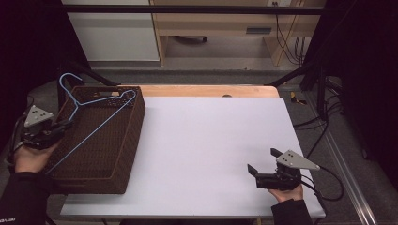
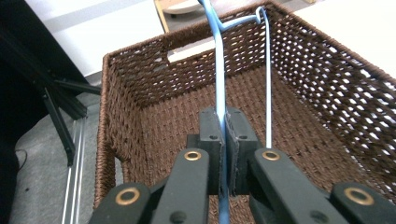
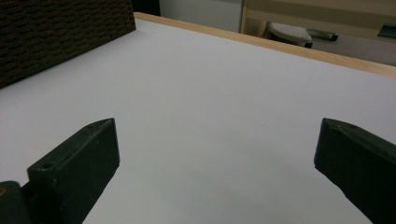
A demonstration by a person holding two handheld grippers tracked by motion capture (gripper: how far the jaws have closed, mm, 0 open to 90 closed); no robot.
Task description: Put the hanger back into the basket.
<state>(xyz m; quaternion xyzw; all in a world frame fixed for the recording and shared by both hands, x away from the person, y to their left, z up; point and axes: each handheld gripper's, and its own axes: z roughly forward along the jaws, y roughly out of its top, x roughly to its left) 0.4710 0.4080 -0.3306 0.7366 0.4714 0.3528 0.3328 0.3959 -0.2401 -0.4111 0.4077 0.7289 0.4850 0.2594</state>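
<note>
High view, blue hanger [image 1: 96,117] diagonal across basket [image 1: 126,154], hook far-left

The wicker basket [image 1: 123,154] is dark brown with an open lattice weave in its walls, and the wire hanger [image 1: 96,114] across it is light blue. The table [image 1: 211,140] wears a plain pale lavender-white top with a light wood strip along its far edge. The left gripper [image 2: 223,135] and right gripper [image 1: 264,162] are black, the left one's arms dotted with brass-coloured rivets, and each carries a grey triangular plate.
</note>
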